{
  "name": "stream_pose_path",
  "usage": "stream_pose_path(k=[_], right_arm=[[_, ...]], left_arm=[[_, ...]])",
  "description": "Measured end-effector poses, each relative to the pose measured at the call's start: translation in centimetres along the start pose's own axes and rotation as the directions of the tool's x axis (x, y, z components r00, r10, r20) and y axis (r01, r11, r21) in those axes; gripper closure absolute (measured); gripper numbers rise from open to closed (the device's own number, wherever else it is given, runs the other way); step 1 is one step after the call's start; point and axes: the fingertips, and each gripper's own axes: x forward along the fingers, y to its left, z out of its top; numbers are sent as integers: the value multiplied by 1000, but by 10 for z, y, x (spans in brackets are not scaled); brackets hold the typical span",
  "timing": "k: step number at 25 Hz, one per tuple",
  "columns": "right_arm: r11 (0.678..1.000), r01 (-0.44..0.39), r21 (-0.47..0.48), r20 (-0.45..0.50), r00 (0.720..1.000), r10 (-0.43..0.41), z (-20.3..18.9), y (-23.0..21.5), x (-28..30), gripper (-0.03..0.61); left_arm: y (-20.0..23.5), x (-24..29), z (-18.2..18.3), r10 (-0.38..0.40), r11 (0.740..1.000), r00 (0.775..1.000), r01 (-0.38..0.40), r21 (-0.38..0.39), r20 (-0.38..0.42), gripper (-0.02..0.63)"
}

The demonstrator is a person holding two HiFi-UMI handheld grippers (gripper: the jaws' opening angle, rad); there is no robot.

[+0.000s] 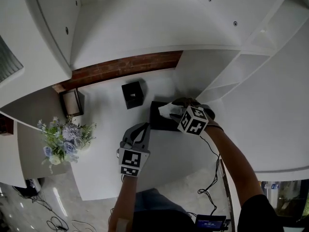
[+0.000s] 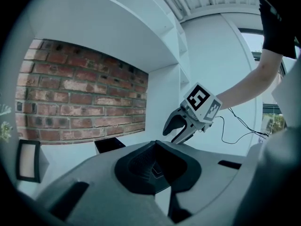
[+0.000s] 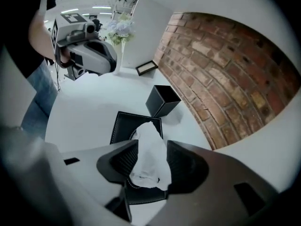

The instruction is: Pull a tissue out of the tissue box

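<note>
Right gripper (image 3: 149, 166) fingers pinch white tissue (image 3: 150, 142) above black tissue box (image 3: 123, 124); left gripper (image 1: 140, 130) fingers clenched, empty, at box's 7 o'clock.

Left tongs (image 1: 142, 128) hang closed and empty, right arm (image 1: 232, 154) reached forward, right tongs (image 1: 176, 105) pinched on a tissue (image 3: 149, 153).

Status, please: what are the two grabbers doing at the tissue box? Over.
Right hand-held gripper shut on the tissue, sticking up from the tissue box. Left hand-held gripper shut, empty, apart from the box. Nothing in the way.
</note>
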Motion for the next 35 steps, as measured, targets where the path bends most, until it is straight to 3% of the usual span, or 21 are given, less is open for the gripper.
stream_pose_path(k=[7, 13, 21, 27, 35], right_arm=[[997, -72, -1, -81, 994, 71, -12, 6, 31, 393], [996, -85, -29, -139, 987, 80, -24, 15, 42, 411], [996, -23, -92, -154, 988, 9, -24, 11, 44, 568], [995, -7, -100, -136, 991, -6, -22, 16, 38, 577], [992, 111, -66, -100, 988, -118, -18, -6, 18, 578]], left_arm=[[5, -7, -5, 18, 1000, 1000, -18, -1, -14, 604], [9, -13, -8, 34, 999, 999, -34, -5, -19, 604], [7, -14, -11, 26, 1000, 999, -26, -7, -27, 604], [6, -12, -11, 19, 1000, 999, -19, -8, -27, 604], [-2, -10, -10, 1, 1000, 1000, -1, -3, -24, 604]])
